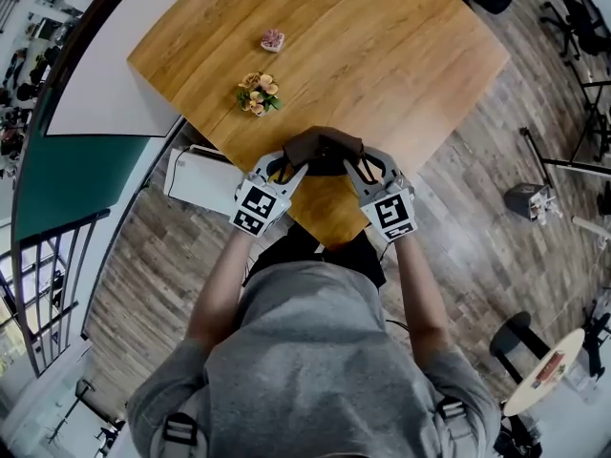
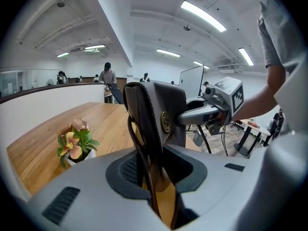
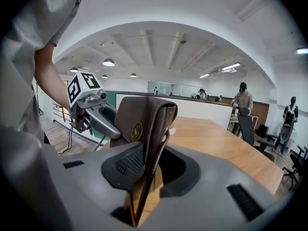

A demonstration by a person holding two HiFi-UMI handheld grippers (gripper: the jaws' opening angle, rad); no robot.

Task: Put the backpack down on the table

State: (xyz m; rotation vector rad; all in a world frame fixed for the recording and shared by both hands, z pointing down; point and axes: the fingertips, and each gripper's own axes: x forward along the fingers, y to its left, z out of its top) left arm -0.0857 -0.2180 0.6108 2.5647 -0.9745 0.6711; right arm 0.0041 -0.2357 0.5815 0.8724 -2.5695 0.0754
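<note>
At the near corner of the desk (image 1: 430,74), the left hand-held gripper (image 1: 288,168) and the right hand-held gripper (image 1: 357,168) each clamp one side of the brown backpack (image 1: 323,149), upright between them, with a small flower pot (image 1: 258,94) farther back

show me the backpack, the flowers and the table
backpack (image 1: 323,149): head view, top of its brown flap
flowers (image 1: 258,93): head view, middle of the bunch
table (image 1: 382,46): head view, bare wood top
</note>
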